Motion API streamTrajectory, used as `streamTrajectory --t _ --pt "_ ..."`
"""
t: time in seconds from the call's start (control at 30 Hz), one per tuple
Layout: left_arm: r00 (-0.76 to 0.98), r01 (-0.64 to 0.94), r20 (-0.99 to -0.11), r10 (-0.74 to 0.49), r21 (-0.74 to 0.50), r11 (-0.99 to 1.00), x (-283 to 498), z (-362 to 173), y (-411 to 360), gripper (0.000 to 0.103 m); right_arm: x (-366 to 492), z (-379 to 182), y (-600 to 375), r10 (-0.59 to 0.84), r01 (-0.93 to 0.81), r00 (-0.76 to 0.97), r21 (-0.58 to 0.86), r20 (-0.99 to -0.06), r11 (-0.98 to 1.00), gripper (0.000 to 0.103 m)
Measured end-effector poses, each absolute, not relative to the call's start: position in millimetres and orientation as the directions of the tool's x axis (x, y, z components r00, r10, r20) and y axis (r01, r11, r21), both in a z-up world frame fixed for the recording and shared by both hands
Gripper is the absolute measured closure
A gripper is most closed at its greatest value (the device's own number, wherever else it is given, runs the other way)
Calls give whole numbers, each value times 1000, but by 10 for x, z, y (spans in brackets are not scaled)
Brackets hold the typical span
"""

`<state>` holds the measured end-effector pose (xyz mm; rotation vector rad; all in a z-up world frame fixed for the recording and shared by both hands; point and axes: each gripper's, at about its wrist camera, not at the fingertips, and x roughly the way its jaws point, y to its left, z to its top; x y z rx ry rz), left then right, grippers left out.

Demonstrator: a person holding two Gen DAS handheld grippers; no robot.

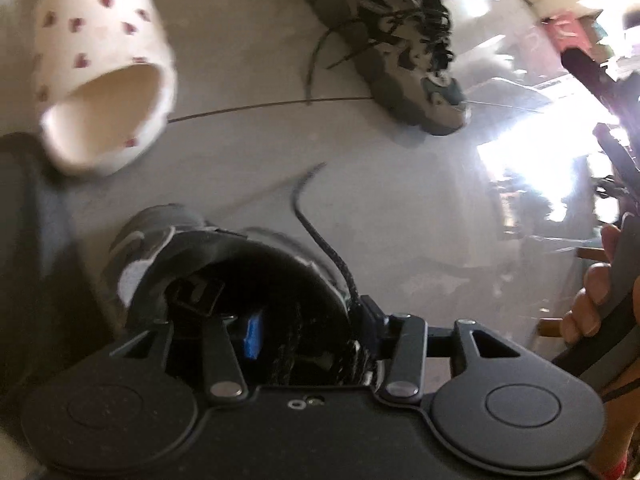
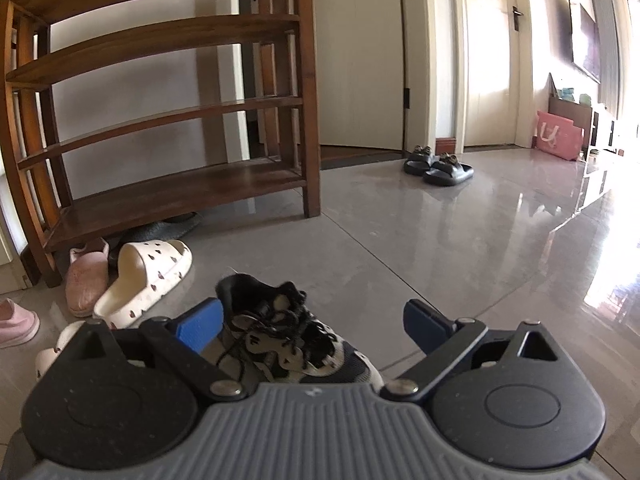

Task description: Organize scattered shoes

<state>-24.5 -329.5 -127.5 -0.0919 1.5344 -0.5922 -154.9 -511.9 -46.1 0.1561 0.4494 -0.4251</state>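
Left gripper (image 1: 308, 320) points down into a dark sneaker (image 1: 224, 264) at bottom centre, fingers apart, one blue pad inside the collar, grip unclear through blur. Right gripper (image 2: 312, 320) fingers wide, not touching the black-and-white sneaker (image 2: 288, 344) lying on the floor (image 2: 440, 240) between them. White heart-print slide (image 2: 144, 280) sits lower left by the wooden shoe rack (image 2: 168, 184); dark slides (image 2: 438, 166) lie centre right.

Left gripper (image 1: 306, 322) fingers straddle a dark sneaker's (image 1: 240, 276) collar, parted.

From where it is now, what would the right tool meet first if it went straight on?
Most likely the black-and-white sneaker, lying on the floor between the right tool's open jaws; exact depth is unclear.
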Motion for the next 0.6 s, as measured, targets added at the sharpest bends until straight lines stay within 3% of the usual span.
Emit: streamTrajectory --t 0.23,0.3,0.4,0.6 --pt "-77 356 -884 -461 -456 816 -177 -1498 -3436 55 -1551 -514 -5076 -337 416 814 71 -473 907 5" --pt "-98 419 -863 -495 -487 766 -188 -1506 -3466 71 -1568 -498 -5065 -338 414 818 69 -464 908 5" --pt "-115 539 -835 -538 -508 672 -241 -1393 -3549 77 -1609 -479 -5105 -355 429 818 69 -452 901 5" --pt "-29 644 -811 -584 -462 610 -152 -1314 -3637 79 -1650 -468 -5213 -386 466 813 89 -436 880 5"
